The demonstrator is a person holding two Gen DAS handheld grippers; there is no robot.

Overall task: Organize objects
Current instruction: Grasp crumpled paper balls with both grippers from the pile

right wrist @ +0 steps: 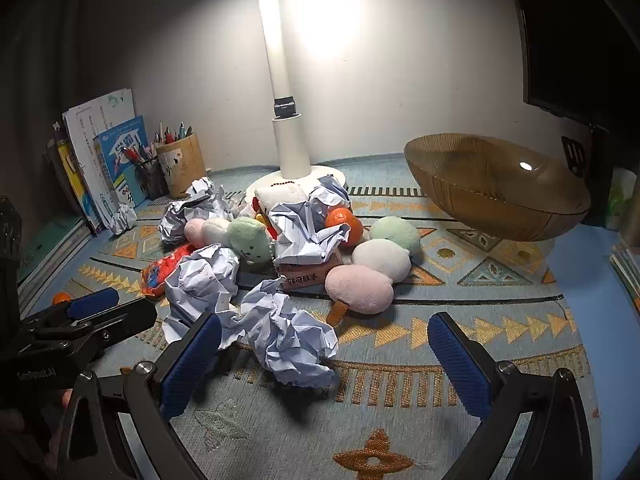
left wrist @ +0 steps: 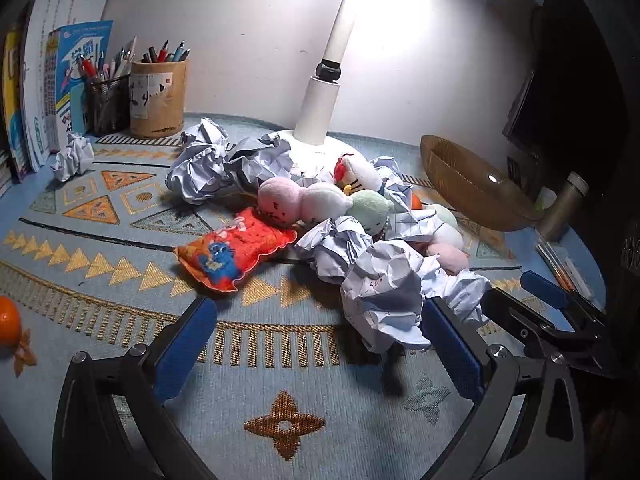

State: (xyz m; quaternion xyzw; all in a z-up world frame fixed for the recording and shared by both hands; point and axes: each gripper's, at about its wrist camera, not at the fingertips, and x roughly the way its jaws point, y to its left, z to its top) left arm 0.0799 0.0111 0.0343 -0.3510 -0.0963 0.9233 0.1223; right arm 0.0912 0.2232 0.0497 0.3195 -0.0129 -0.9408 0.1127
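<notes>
Both grippers are hovering over a table covered by a blue patterned cloth point(left wrist: 120, 320), tilted down toward a heap of clutter in front of a white desk lamp point(right wrist: 294, 168).

The left gripper point(left wrist: 320, 344) is standing released, its 2 blue pads spread wide with nothing pressed between them; its right pad is sitting just beside a crumpled paper ball point(left wrist: 384, 300) at the near edge of the heap. The right gripper point(right wrist: 324, 354) is likewise released, jaws wide apart, and a crumpled paper ball point(right wrist: 292, 340) is lying on the cloth between its fingers, nearer the left pad; I cannot tell whether that pad is touching it.

The heap is lying in the middle of the table: more crumpled paper, an orange snack-shaped plush cushion point(left wrist: 236, 250), a skewer-like plush of pink, white and green balls point(left wrist: 320, 202), a second such plush point(right wrist: 374, 264) on the right side, a white plush toy with a red bow point(left wrist: 356, 172), and a tangerine point(right wrist: 344, 222) partly buried under paper. Another tangerine point(left wrist: 8, 320) is lying well apart at the left edge.

A ribbed amber glass bowl point(right wrist: 496, 196) is standing empty to the right of the heap. At the back left, a bamboo pen holder point(left wrist: 158, 98) and a black mesh pen cup point(left wrist: 108, 104) are standing beside leaning books point(left wrist: 76, 76), with 1 small paper ball point(left wrist: 74, 156) in front of them.
</notes>
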